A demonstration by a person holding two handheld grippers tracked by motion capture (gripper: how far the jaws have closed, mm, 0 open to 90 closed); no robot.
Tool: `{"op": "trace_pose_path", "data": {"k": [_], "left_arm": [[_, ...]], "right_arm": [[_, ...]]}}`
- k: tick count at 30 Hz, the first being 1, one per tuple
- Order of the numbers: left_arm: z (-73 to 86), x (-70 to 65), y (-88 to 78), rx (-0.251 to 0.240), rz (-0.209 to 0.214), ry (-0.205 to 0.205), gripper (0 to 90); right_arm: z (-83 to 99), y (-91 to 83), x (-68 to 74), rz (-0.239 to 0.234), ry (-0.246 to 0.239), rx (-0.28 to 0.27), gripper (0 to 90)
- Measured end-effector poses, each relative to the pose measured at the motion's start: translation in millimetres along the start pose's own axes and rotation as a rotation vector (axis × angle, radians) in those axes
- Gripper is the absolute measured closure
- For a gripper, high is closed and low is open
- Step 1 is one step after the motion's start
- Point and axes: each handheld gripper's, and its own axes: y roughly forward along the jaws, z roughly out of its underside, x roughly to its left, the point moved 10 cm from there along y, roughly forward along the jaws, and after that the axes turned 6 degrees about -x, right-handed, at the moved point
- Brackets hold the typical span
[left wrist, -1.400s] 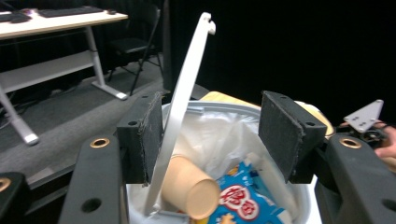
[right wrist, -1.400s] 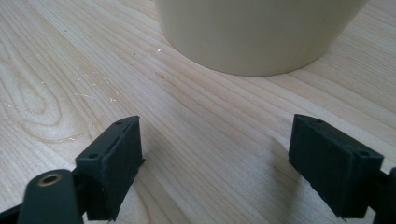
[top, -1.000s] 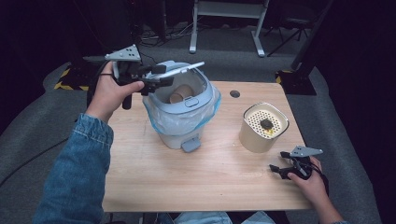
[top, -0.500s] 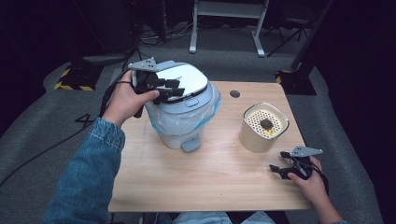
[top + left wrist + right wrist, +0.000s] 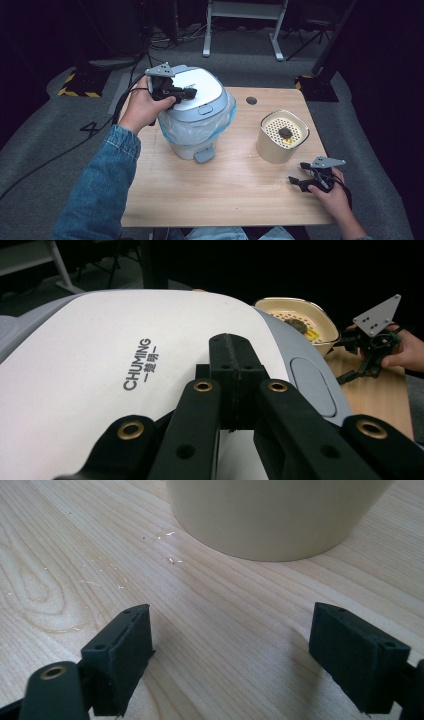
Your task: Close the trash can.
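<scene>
We see a pale blue, white-lidded plastic bin (image 5: 197,117) lined with a clear bag, standing on the far left of the light wooden surface (image 5: 235,195). Our left gripper (image 5: 235,365) rests on the closed lid, its jaws just pressed together with nothing between them. Our right gripper (image 5: 299,181) lies spread on the near right, just before a cream perforated-top canister (image 5: 282,136). We judge the risks to be these: pressing the lid off-centre could tip or slide the light bin, and the loose bag rim might catch under the lid.
</scene>
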Motion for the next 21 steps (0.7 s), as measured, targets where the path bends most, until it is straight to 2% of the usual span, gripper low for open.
{"op": "trace_pose_path", "data": {"k": [2,7,8,13,15,16,17,19,21], "left_arm": [[-0.5,-0.4,1.6,0.010,-0.017,0.017,90.0],[-0.4,-1.7,2.2,0.020,-0.044,0.032,90.0],[2.4,-1.0,3.0,0.036,-0.050,0.047,90.0],[2.4,-2.5,3.9,0.008,-0.044,0.049,90.0],[2.0,-2.5,2.1,0.016,-0.050,0.071,90.0],[1.2,-1.9,1.2,0.016,-0.076,0.054,80.8],[0.7,-2.6,0.1,0.015,-0.079,0.048,63.5],[-4.7,-8.2,-6.1,-0.030,-0.062,0.056,56.1],[-8.2,-15.0,-13.0,-0.051,-0.043,0.054,50.8]], "right_arm": [[0.0,0.0,0.0,0.000,0.000,0.000,17.8],[0.0,0.0,0.2,0.000,0.001,-0.001,17.8],[0.0,0.0,0.1,0.000,0.000,0.000,17.8],[-0.1,0.0,0.3,0.000,0.002,0.000,17.8],[0.0,0.0,0.0,0.001,0.001,0.000,17.8],[0.0,0.0,0.1,0.001,0.001,0.000,17.8],[0.0,0.0,0.1,0.001,0.001,0.000,17.7],[0.0,0.0,0.1,0.001,0.001,0.000,17.8],[0.0,0.0,0.0,0.001,0.001,0.001,17.8]]}}
